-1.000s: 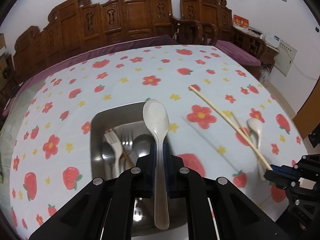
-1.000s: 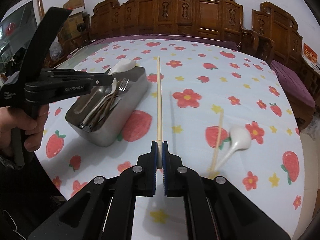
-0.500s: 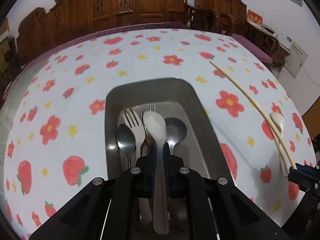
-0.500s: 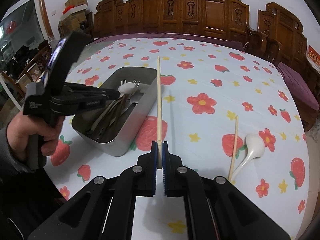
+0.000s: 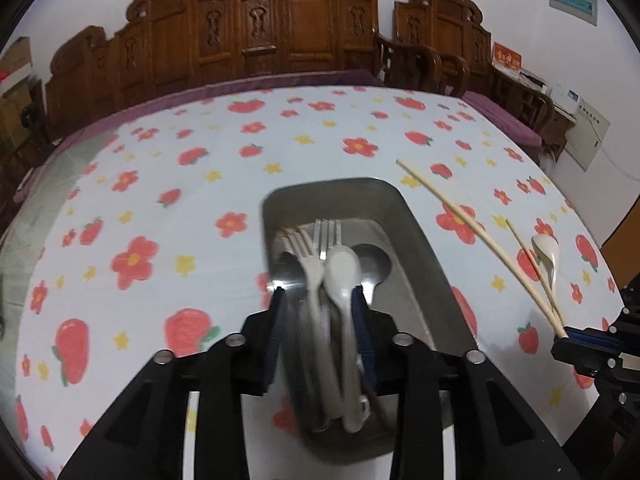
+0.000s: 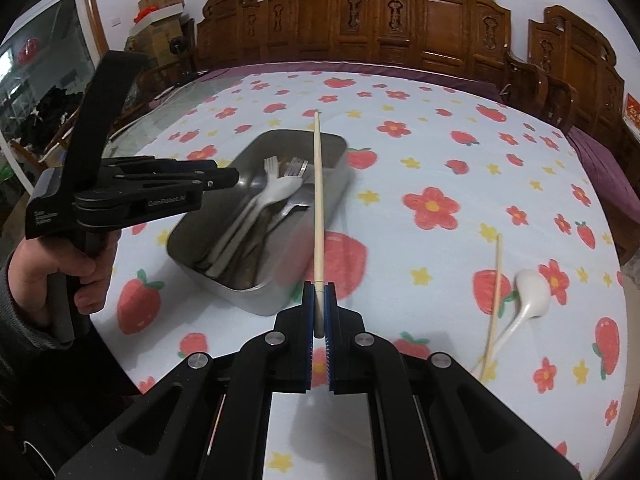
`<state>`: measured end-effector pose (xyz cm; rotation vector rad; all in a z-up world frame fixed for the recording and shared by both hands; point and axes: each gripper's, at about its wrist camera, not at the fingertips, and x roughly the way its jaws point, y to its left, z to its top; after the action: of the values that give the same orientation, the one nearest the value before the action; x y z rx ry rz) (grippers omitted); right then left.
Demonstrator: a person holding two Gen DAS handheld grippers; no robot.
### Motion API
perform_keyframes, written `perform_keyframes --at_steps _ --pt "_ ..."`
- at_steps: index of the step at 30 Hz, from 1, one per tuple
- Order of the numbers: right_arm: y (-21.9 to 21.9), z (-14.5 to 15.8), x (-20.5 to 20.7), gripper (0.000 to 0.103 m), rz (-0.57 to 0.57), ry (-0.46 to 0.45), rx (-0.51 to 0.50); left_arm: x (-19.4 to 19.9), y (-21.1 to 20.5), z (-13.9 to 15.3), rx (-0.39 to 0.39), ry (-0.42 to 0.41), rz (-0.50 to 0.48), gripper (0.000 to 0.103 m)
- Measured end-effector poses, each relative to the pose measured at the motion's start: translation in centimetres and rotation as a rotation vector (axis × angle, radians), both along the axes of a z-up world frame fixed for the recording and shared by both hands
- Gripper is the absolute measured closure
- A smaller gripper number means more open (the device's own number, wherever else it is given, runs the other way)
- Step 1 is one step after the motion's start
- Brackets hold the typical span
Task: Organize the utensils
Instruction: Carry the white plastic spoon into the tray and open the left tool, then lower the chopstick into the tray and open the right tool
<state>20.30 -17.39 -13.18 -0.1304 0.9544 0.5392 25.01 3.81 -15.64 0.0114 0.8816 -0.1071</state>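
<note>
Table under strawberry-and-flower tablecloth, carved wooden chairs behind. Steel tray holds forks and spoons. Your left gripper over tray: jaws have just been opening, fingers spread, white spoon lying between them, apparently released into tray. Your right gripper pinches chopstick, tip over tray rim. Step in hand: spoon drop-off. Next: withdraw left, lower chopstick lengthwise into tray, release. Second chopstick and second white spoon remain on cloth.
</note>
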Motion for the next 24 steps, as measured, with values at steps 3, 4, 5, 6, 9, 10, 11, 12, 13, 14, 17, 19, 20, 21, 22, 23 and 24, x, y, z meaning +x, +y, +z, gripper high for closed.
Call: perform_keyframes --at_steps 3,4,5,6,9,10,11,12,13,14,17,19,20,21,22,23,24 --pt "1.1 -0.1 0.0 0.097 0.015 0.013 0.008 -0.8 1.2 0.7 -0.002 -0.029 0.028 0.052" --pt "1.4 -0.1 0.0 0.097 0.019 0.019 0.010 -0.8 1.5 0.8 0.001 -0.035 0.033 0.047" --pt "1.8 -0.2 0.0 0.097 0.022 0.021 0.011 -0.9 1.8 1.0 0.003 -0.044 0.039 0.045" --pt "2.2 -0.2 0.0 0.097 0.027 0.025 0.013 -1.1 2.2 1.2 0.003 -0.056 0.044 0.041" --pt "3.1 -0.3 0.2 0.097 0.034 0.037 0.009 -1.5 2.8 1.6 0.021 -0.083 0.056 0.031" --pt "3.4 -0.3 0.3 0.097 0.036 0.040 0.009 -1.6 3.1 1.7 0.027 -0.092 0.058 0.030" --pt "3.7 -0.3 0.3 0.097 0.038 0.044 0.010 -1.7 3.3 1.7 0.026 -0.097 0.060 0.029" --pt "3.9 -0.3 0.4 0.097 0.039 0.048 0.010 -1.8 3.6 1.7 0.021 -0.099 0.061 0.026" --pt "4.3 -0.4 0.5 0.097 0.041 0.054 0.009 -1.8 3.9 1.8 0.013 -0.101 0.064 0.023" --pt "4.5 -0.5 0.7 0.097 0.042 0.059 0.008 -1.9 4.3 1.9 -0.001 -0.105 0.070 0.022" --pt "5.2 -0.8 1.1 0.097 0.041 0.074 0.000 -2.1 5.1 2.0 -0.025 -0.110 0.081 0.020" --pt "5.6 -1.1 1.7 0.097 0.032 0.090 0.004 -2.2 5.7 2.1 -0.037 -0.114 0.092 0.018" --pt "5.8 -1.2 1.8 0.097 0.029 0.096 0.006 -2.3 6.0 2.1 -0.042 -0.115 0.096 0.018" --pt "6.0 -1.4 2.1 0.097 0.025 0.104 0.007 -2.3 6.2 2.1 -0.049 -0.115 0.099 0.018" --pt "6.1 -1.5 2.3 0.097 0.023 0.109 0.008 -2.2 6.5 2.1 -0.054 -0.113 0.101 0.018" --pt "6.3 -1.7 2.4 0.097 0.020 0.117 0.009 -2.2 6.7 2.0 -0.056 -0.111 0.104 0.018" --pt "6.5 -1.8 2.7 0.097 0.017 0.128 0.010 -2.2 6.9 2.0 -0.056 -0.110 0.108 0.018"
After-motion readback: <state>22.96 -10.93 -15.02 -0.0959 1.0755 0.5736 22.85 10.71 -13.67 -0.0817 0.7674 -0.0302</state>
